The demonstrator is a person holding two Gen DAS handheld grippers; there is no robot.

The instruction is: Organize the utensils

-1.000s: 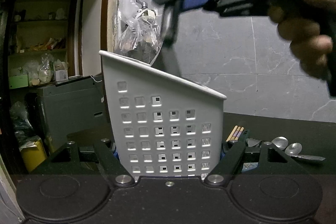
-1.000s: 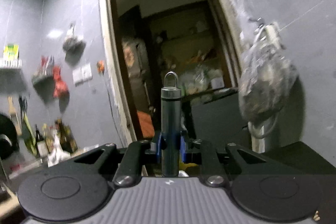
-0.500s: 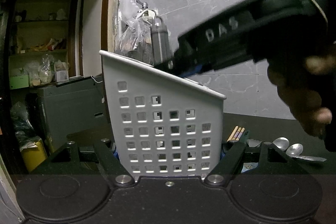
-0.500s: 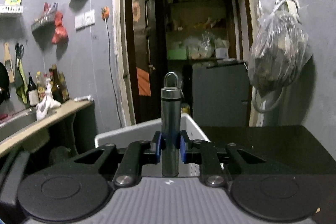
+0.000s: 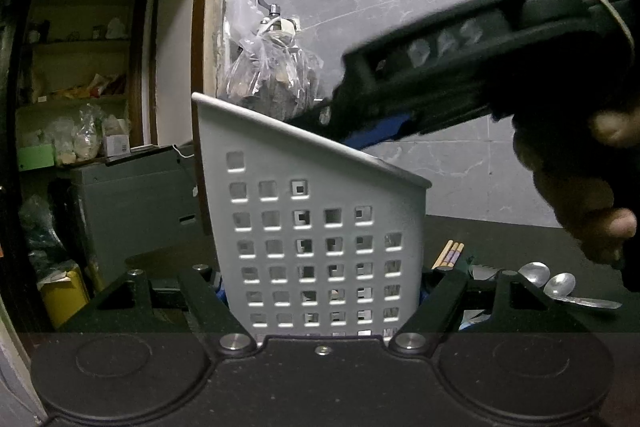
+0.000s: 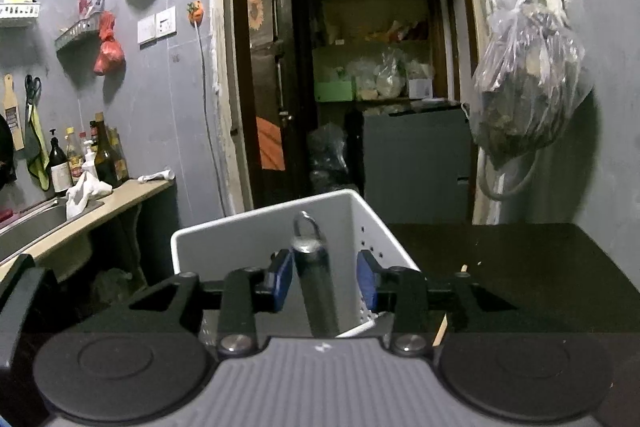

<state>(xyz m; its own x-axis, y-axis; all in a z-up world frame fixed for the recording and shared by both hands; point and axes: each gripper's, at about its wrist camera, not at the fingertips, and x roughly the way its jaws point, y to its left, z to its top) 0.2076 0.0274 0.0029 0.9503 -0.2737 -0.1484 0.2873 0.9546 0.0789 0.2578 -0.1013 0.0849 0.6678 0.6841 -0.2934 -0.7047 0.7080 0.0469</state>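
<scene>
A white perforated basket [image 5: 320,227] stands on the dark counter, and my left gripper [image 5: 320,293] is shut on its lower walls. Above the basket's sloping rim, my right gripper [image 5: 372,125] reaches in from the right, held by a person's hand [image 5: 580,195]. In the right wrist view, the right gripper [image 6: 323,279] hangs over the basket [image 6: 260,235] with its jaws opening. A dark metal utensil handle [image 6: 314,279] with a ring at its top leans between the blue pads [image 6: 282,279], touching neither. Its lower end is hidden.
Two spoons [image 5: 556,281] and several chopsticks [image 5: 450,253] lie on the counter right of the basket. A stuffed plastic bag [image 6: 528,99] hangs on the grey wall behind. A sink counter with bottles [image 6: 80,163] runs along the left.
The right gripper came down over the basket and its pads spread apart. The handle, gripped upright before, now sits lower and tilted, free between them. The left gripper and basket stayed still.
</scene>
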